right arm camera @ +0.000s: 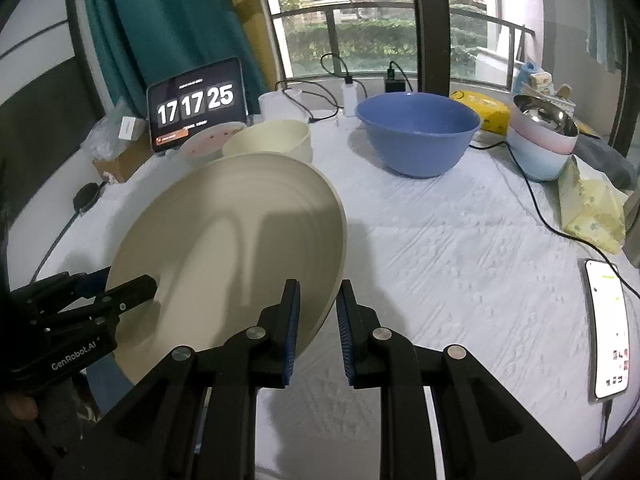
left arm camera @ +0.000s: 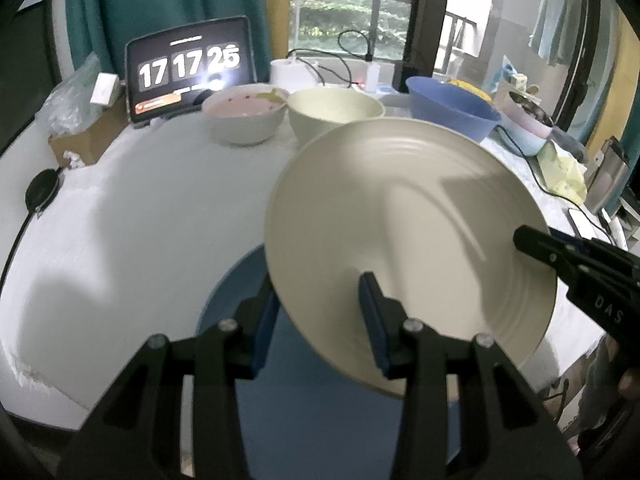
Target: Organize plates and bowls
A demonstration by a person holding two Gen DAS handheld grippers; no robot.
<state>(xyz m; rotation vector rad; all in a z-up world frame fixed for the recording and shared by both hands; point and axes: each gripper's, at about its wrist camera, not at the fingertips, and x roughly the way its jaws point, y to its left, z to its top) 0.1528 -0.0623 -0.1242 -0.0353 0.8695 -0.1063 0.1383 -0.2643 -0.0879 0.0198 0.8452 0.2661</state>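
Observation:
A cream ribbed plate is held tilted above a blue plate on the table. My left gripper straddles the cream plate's near rim, its jaws wide with a gap on each side. My right gripper straddles the opposite rim of the same plate, its jaws narrow around the edge. Each gripper shows in the other's view, the right and the left. At the back stand a pink-lined bowl, a cream bowl and a large blue bowl.
A tablet clock leans at the back left beside a cardboard box. Cables, a charger, stacked pastel bowls with a steel one, a yellow cloth and a phone crowd the right side.

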